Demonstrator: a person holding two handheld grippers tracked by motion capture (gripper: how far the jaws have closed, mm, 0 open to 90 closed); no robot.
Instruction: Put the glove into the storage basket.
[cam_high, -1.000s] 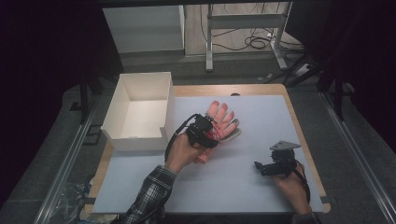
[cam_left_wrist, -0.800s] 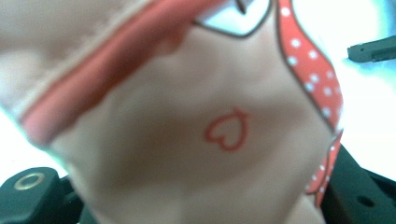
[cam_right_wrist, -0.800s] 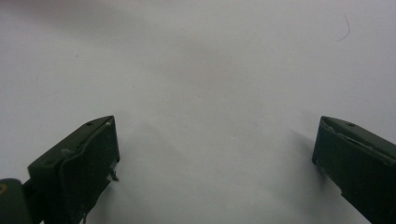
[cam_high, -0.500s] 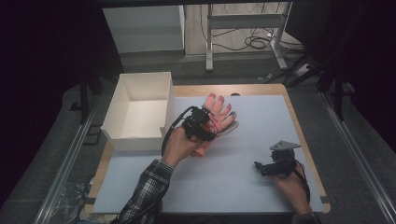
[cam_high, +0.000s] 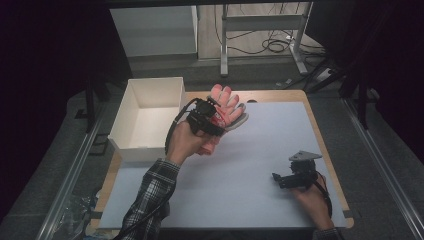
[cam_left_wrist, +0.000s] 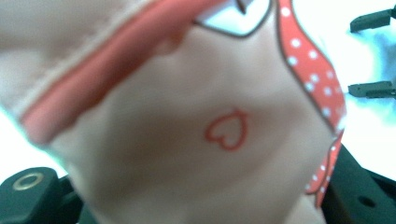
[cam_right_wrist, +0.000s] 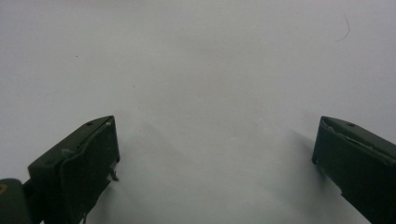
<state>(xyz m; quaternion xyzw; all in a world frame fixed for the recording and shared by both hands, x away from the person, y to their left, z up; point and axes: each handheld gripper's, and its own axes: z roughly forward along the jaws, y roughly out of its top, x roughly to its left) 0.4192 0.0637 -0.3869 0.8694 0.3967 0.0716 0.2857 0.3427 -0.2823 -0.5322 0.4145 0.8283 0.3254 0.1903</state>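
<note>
**Clerk:** Item one, the table (cam_high: 320, 125), wood-edged with a pale sheet over its top. Item two, the white box (cam_high: 145, 117), open-topped, at the table's far left corner, with nothing visible inside.

**Checker:** And the main article?

**Clerk:** Item three, one pink glove (cam_high: 227, 107), printed with a small red heart outline and a red dotted band. It sits at the far middle of the table, just beside the box's right wall, fingers pointing away from the person. Whether it is lifted clear of the sheet cannot be told from above.

**Checker:** Who has it?

**Clerk:** Item four, the left gripper (cam_high: 204, 120). Its own view is crowded by the glove (cam_left_wrist: 196, 140) pressed close against the camera, cloth lying across the jaw bases, so the jaws appear clamped on the fabric near the cuff end.

**Checker:** Handling notes?

**Clerk:** Judged soft, light and limp. It should fold and droop from any single pinch and is unlikely to slip or break. The hemmed cuff, being doubled cloth, looks the firmest hold; a fingertip would let the rest dangle.

**Checker:** The other tool?

**Clerk:** Item five, the right gripper (cam_high: 295, 175), near the table's right front, well apart from the glove. Its jaws stand wide apart over bare sheet, holding nothing.
</note>
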